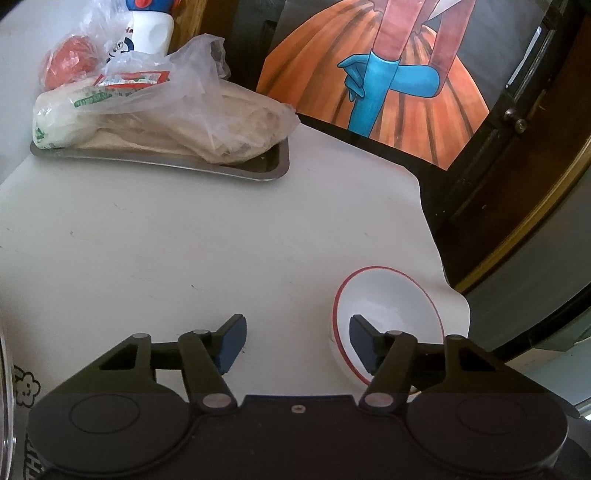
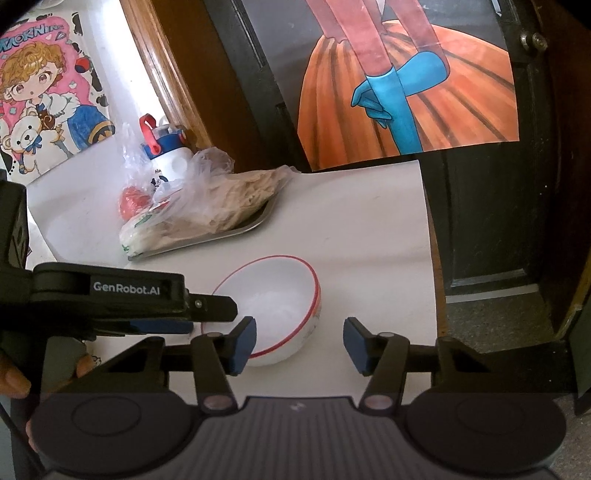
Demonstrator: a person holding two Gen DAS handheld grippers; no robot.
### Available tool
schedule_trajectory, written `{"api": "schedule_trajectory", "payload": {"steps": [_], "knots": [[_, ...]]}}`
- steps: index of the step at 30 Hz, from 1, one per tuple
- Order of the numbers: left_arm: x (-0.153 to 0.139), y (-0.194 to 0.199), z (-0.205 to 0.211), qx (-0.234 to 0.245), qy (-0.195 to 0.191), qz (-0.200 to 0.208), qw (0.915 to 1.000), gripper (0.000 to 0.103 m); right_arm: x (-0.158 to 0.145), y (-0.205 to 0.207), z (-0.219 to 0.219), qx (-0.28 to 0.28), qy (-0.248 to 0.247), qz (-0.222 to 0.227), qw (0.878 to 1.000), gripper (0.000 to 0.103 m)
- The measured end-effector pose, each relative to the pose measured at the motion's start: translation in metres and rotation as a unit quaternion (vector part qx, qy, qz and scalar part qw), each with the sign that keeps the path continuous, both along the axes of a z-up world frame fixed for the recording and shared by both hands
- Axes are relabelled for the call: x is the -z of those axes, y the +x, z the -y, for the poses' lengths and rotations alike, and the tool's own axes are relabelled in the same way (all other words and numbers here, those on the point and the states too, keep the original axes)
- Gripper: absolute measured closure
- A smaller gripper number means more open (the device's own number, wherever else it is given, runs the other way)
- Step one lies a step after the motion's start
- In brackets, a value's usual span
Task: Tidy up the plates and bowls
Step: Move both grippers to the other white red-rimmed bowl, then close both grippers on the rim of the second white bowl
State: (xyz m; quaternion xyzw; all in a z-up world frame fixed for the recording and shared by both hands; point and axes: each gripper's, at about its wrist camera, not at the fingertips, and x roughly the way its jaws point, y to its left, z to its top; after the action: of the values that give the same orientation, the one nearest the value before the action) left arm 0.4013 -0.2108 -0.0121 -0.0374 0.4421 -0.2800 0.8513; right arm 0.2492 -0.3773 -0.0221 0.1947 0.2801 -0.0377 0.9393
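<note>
A white bowl with a red rim [image 1: 391, 306] sits tilted on the white table near its right edge. My left gripper [image 1: 297, 343] stands open, its right finger inside the bowl and its left finger well clear on the bare table, with the bowl's left wall between them. In the right wrist view the bowl [image 2: 280, 295] leans with its mouth turned left, and the left gripper [image 2: 214, 316] reaches over its left rim. My right gripper [image 2: 299, 345] is open at the bowl's near side. Its left finger overlaps the bowl's front and its right finger is off to the right.
A metal tray [image 1: 273, 170] piled with plastic bags of food lies at the back left. A white bottle [image 1: 151, 29] and a red item in a bag [image 1: 68, 61] stand behind it. The table's right edge [image 1: 432, 236] drops off beside a dark door [image 2: 480, 221]. A hand [image 2: 11, 380] holds the left gripper.
</note>
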Motion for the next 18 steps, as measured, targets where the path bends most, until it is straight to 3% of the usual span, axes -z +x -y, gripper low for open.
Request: {"api": "schedule_trajectory", "payload": {"steps": [3,12,15,17,18], "knots": [[0.0006,-0.0003,0.0001,0.001,-0.002,0.001,1.0,0.043,-0.0007,0.0016,-0.001,-0.002,-0.002,0.0,1.0,0.046],[0.0014,-0.004,0.0021,0.019,-0.01,0.008,0.9997,0.067,-0.0002,0.0048,-0.0027,-0.012,0.001,-0.003,1.0,0.061],[0.0011,-0.0053,0.0038,0.028,-0.015,0.006,0.9995,0.078,-0.0004,0.0052,-0.004,-0.013,0.003,-0.002,1.0,0.064],[0.0004,-0.0067,0.0062,0.037,-0.019,0.001,0.9991,0.091,-0.0007,0.0056,-0.0044,-0.012,0.002,-0.002,1.0,0.068],[0.0,-0.0078,0.0077,0.04,-0.018,-0.001,0.999,0.091,-0.0008,0.0056,-0.0047,-0.011,0.0,-0.003,1.0,0.068]]}}
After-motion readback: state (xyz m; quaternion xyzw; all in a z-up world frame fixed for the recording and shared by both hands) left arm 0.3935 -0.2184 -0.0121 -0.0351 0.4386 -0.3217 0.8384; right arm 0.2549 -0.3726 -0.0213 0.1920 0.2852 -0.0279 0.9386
